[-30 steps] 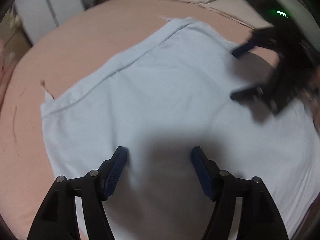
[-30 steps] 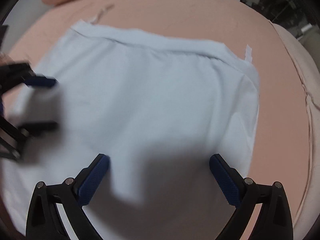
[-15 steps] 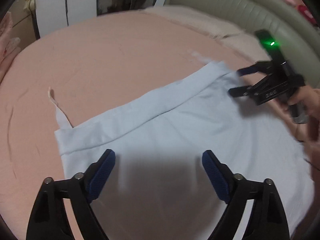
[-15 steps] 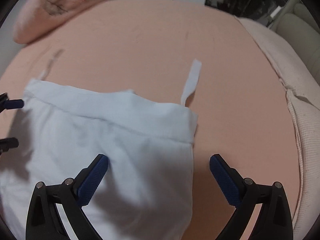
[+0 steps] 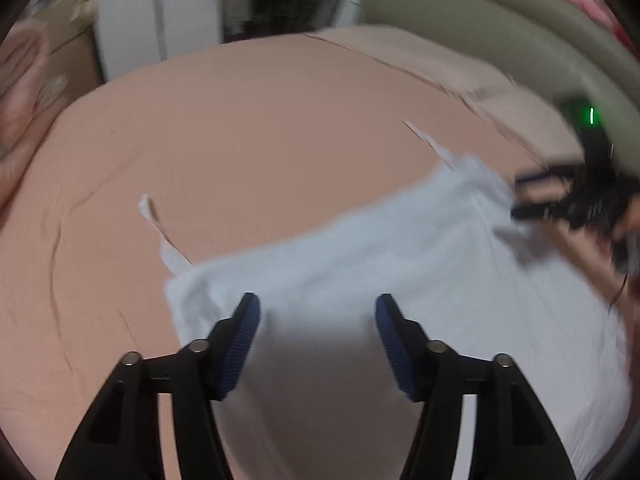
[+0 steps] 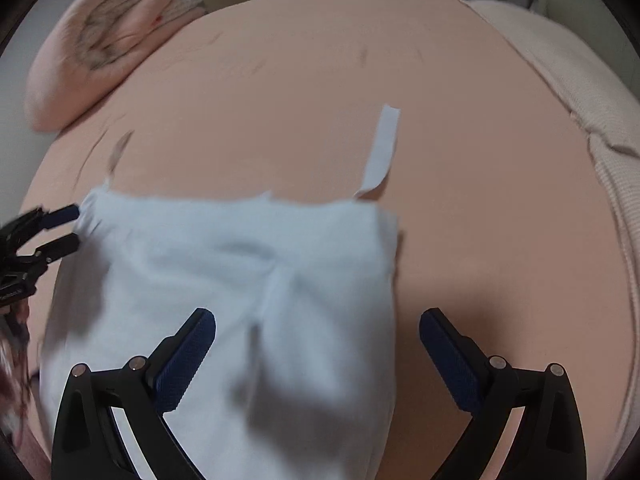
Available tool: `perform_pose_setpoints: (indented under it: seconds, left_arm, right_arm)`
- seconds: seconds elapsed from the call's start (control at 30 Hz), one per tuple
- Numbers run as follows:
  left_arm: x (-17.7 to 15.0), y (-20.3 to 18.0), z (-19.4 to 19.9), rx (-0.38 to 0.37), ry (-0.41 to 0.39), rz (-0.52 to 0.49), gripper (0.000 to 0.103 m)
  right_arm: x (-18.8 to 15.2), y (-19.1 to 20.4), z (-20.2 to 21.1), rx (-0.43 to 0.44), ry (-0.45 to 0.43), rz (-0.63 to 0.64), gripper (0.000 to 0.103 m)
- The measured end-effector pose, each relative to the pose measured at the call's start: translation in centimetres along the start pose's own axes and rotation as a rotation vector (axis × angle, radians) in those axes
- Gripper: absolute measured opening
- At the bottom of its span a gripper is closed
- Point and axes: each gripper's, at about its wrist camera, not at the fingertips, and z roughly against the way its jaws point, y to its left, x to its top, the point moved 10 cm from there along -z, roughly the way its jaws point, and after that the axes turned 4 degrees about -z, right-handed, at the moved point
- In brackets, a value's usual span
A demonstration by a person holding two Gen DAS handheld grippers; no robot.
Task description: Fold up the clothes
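Both views have slid back toward the near end of the garment since a second ago: the pale blue garment [image 5: 400,280] that filled the left wrist frame now takes only its lower right half, and more bare bed [image 5: 240,140] shows above it. It lies flat on the peach sheet, its hemmed top edge running from lower left to upper right, with one strap [image 5: 160,232] at left centre and another [image 6: 382,148] pointing up in the middle of the right wrist view.

My left tool [image 5: 318,328] hovers over the garment's left corner; its jaws are closing, yet nothing sits between the pads, only cloth below them. My right tool [image 6: 318,352] stands wide open, with one blue pad over the fabric and the other over bare sheet, so the garment's right edge runs between them. Neither has hold of anything.

I judge the step to be lining up a grasp on the two top corners for a fold. To do it well I would bring each tool down just inside the hem, pinch both layers together with the strap tucked clear, and close both at the same moment so the edge lifts level. The crease [image 6: 276,280] near the middle of the right view could bunch up; I would smooth it first. Motion blur hides the finer folds.
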Motion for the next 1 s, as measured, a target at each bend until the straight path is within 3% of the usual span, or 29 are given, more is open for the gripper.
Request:
perform_pose_setpoints:
  seconds: [0.1,0.17,0.2,0.27,0.3,0.37,0.43,0.53,0.67,0.77,0.9,1.0]
  left_arm:
    - [-4.1,-4.6,-0.1,0.019,0.098,-0.150,0.067]
    - [-6.7,-6.3,-0.7,0.065,0.174,-0.237,0.069]
    - [-6.9,-6.4,0.0,0.101,0.148,-0.248,0.068]
    - [-7.4,-6.2,1.8,0.122,0.160,-0.186,0.068]
    - [-7.4,-6.3,3.0,0.130,0.144,-0.155,0.068]
    - [-7.3,-7.5,5.4,0.118,0.103,-0.123,0.068]
    - [-7.4,-10.5,7.4,0.072,0.063,-0.152,0.068]
    - [-8.9,-15.1,8.1,0.054,0.088,-0.198,0.068]
    - [-13.2,-18.2,8.3,0.052,0.149,-0.173,0.068]
    - [-16.2,-18.9,9.2,0.117,0.169,-0.133,0.068]
    - [-19.2,-19.6,11.5,0.100,0.221,-0.060,0.068]
    - [-21.9,-20.0,13.8,0.107,0.240,-0.042,0.068]
  right_arm:
    - [-4.0,3.5,2.9,-0.005,-0.028,0.130,0.103]
    - [-8.1,6.2,2.9,0.022,0.049,0.186,0.103]
    - [-10.4,7.1,2.3,0.023,0.102,0.212,0.103]
    - [-14.7,7.7,1.3,-0.028,0.191,0.262,0.102]
    - [-15.7,7.5,1.3,-0.051,0.196,0.258,0.102]
    - [-16.5,7.0,3.1,-0.039,0.144,0.177,0.102]
    - [-16.8,7.9,5.4,0.021,0.068,0.120,0.102]
    - [-17.1,10.6,7.7,0.090,-0.034,0.073,0.103]
    - [-22.2,11.5,6.7,0.115,0.056,-0.011,0.102]
    - [-25.2,12.6,7.0,0.055,0.057,0.014,0.102]
    - [-30.0,12.5,6.1,-0.063,0.135,0.058,0.103]
    - [-32.2,12.9,7.0,-0.075,0.172,0.097,0.103]
